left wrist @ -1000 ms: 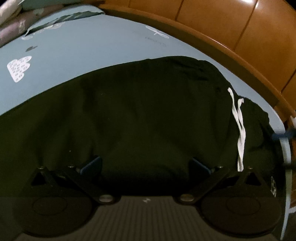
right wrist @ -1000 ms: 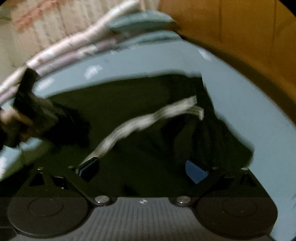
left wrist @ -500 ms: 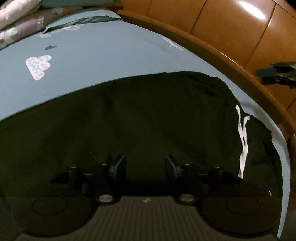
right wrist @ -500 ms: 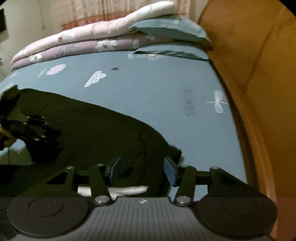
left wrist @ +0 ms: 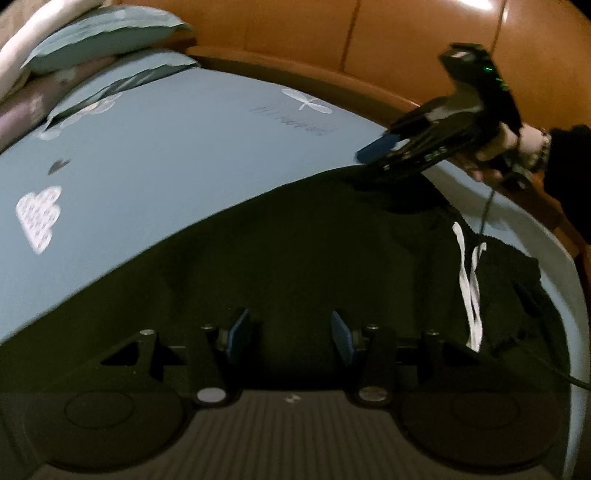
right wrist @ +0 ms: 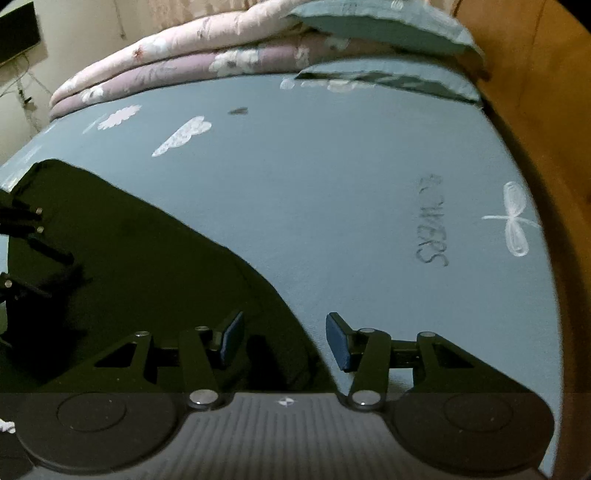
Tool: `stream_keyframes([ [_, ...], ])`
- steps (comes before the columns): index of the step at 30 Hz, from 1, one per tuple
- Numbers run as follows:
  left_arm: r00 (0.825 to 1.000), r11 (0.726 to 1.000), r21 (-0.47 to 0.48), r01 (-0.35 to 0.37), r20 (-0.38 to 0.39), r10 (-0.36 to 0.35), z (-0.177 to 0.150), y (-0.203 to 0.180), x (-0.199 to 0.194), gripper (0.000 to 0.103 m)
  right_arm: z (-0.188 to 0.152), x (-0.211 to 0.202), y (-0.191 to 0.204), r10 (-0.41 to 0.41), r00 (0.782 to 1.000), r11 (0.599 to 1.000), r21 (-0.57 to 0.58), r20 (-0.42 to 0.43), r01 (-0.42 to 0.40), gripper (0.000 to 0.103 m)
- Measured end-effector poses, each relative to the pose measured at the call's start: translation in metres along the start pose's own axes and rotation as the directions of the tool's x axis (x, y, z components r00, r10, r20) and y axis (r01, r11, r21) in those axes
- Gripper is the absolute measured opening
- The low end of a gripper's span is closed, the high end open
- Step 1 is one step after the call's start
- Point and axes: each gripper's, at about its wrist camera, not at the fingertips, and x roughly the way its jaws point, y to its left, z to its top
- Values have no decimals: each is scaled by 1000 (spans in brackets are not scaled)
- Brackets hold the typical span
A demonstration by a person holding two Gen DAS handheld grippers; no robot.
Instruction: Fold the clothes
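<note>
Here, both grippers sit at the black garment's edge, ready for a fold.

The left gripper [left wrist: 288, 334] has its fingers [left wrist: 236, 332] half-narrowed with dark cloth between them; whether the pads truly pinch it I cannot tell. The right gripper [right wrist: 282, 341] is likewise half-narrowed, straddling the garment's corner, its grip just as unclear. The black garment [left wrist: 295, 251], white drawstring [left wrist: 469, 291] trailing, lies spread on the blue bed sheet [right wrist: 332, 203], beside the wooden bed frame [left wrist: 406, 44], pillows [right wrist: 369, 22] beyond. I judge this the grasp before folding; next, both should lift together and carry the edge across.
</note>
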Motion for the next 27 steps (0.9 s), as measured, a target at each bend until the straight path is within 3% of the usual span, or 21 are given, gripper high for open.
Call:
stream_keyframes([
  [2,1000,1000,29,0,1,0,7,0,7,47,-1,10,-3,-1,1000,1000,3,-13,1,52],
  [4,1000,999,49,-1,9,1,16,0,15,47,-3,17,-3,3,1000,1000,1,-25,-3,35],
  [9,999,995,99,12,33,-15,40,0,35,49,-4,18,7,20,999,1000,-22,-25,-21,10],
  [19,997,954,299,-18,72,-4,81,-9,73,59,-7,-25,36,13,997,994,-112,70,-5,8],
  [22,997,926,377,-35,79,6,88,-15,79,62,-8,-42,54,21,996,985,-173,89,-5,8],
  [27,993,854,514,77,40,-114,87,-27,76,63,-13,-59,83,30,996,961,-278,83,-5,8],
])
